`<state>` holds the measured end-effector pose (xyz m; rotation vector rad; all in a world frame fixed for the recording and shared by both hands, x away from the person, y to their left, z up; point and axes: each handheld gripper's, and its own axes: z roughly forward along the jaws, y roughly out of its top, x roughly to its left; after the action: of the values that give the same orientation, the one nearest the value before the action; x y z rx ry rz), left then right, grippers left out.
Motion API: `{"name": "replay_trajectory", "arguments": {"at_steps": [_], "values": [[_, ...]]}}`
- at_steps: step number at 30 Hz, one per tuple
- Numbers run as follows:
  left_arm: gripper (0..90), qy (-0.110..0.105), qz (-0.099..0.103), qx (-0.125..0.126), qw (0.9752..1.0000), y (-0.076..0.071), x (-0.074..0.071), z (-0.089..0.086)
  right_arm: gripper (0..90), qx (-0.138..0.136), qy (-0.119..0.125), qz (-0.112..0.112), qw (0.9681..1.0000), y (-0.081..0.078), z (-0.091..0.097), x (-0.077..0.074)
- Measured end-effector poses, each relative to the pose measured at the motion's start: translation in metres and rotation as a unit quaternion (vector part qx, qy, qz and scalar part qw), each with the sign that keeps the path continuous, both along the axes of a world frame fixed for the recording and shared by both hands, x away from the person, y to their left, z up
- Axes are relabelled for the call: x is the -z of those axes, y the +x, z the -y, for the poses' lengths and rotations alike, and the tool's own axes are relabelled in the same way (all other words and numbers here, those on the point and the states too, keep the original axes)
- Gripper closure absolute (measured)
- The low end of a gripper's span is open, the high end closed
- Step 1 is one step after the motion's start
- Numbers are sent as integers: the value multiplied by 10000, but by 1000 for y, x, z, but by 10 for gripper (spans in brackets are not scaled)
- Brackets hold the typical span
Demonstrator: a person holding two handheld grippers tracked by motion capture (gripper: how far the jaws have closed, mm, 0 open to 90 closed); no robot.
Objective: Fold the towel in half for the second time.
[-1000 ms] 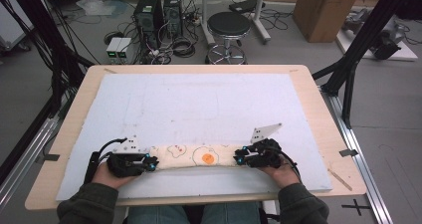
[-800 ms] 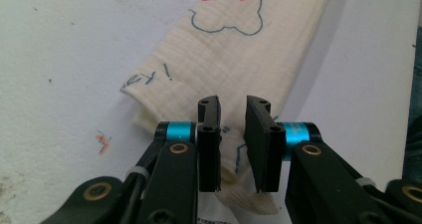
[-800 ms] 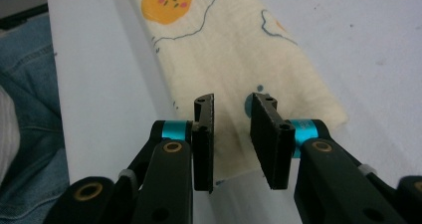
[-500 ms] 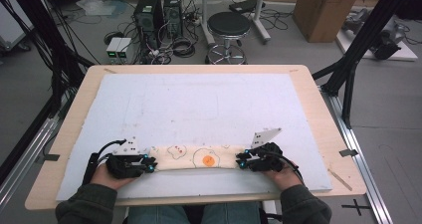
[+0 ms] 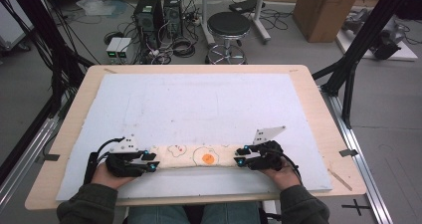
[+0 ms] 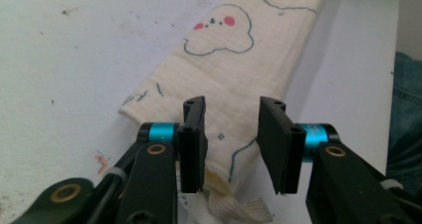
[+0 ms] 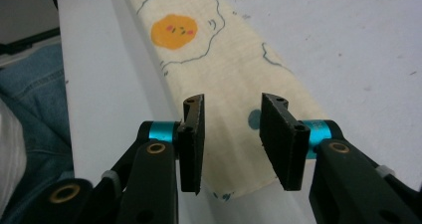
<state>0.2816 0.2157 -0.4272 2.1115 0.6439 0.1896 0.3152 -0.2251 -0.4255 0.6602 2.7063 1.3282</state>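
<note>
1. while a black stool [image 5: 229, 25] and a cardboard box [image 5: 326, 10] stand far beyond the table [image 5: 318, 99], nothing blocks the near strip of the white mat [image 5: 209, 104].
2. both hands rest low at the near edge; the left gripper [image 5: 152, 163] and the right gripper [image 5: 240, 157] point inward, jaws just opening, parted with cloth between, not pinching.
3. the folded cloth [image 5: 196, 156], cream with a fried-egg print, lies flat between them.

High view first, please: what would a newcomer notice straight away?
A long folded cloth printed with a fried egg lies along the near edge of the white mat. The left gripper and the right gripper sit at its two ends, jaws just opened, the cloth lying loose between them.
</note>
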Motion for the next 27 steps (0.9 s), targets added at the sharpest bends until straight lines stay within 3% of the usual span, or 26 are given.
{"name": "replay_trajectory", "arguments": {"at_steps": [8,15,20,27], "values": [[547,-306,105,-239,9992,4,-7,-6,538,212,195,-22,9996,4,4,-3],[499,-354,261,-692,9966,18,-5,-11,460,548,236,-106,9982,17,6,-5],[503,-251,150,-851,9959,29,-4,-10,438,755,199,-283,9965,28,9,-2],[547,-76,-185,-800,9966,40,2,-5,441,934,113,-454,9945,38,11,1]]}}
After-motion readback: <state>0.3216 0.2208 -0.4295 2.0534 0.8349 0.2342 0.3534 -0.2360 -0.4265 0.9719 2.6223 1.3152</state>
